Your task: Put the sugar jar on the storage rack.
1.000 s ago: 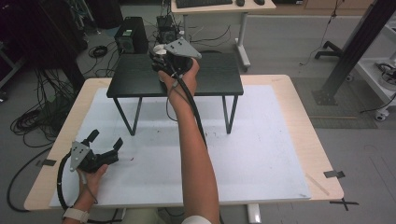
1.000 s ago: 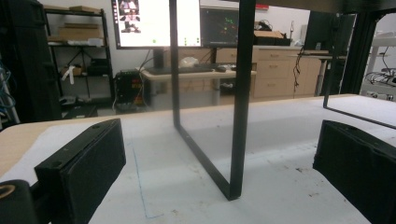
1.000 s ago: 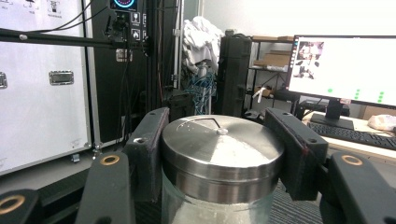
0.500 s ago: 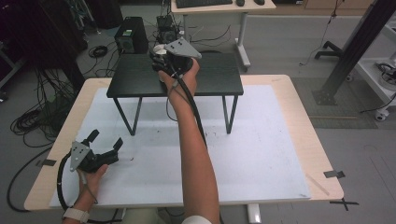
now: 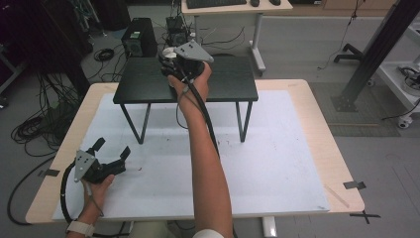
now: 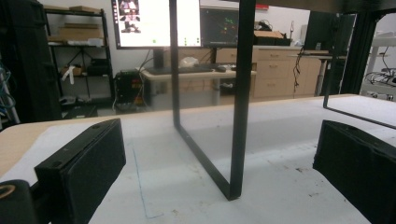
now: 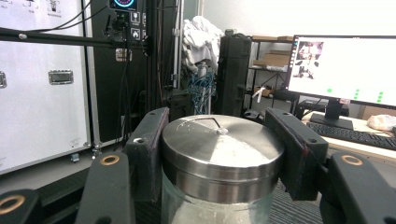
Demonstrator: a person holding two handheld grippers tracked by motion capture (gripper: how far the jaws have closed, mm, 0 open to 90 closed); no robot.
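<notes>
My right gripper [image 5: 167,60] is held over the middle of the top of a low black side table [image 5: 143,82], at its far edge. It is shut on a glass jar with a brushed steel lid [image 7: 222,149]; both pads [image 7: 149,140] press on the lid's rim. From the high view the jar [image 5: 169,53] is mostly hidden by the hand. My left gripper [image 5: 112,148] rests low on the white mat [image 5: 277,148] at the near left, open, with nothing between its fingers [image 6: 88,158]. Ahead of it stands the black table's front left leg [image 6: 243,93].
The wooden table's edge [image 5: 341,163] frames the mat, with tape marks at left and right. Behind the table lie a computer tower [image 5: 137,42], floor cables [image 5: 37,124] and a desk [image 5: 233,7]. A black post [image 5: 376,49] stands at the right.
</notes>
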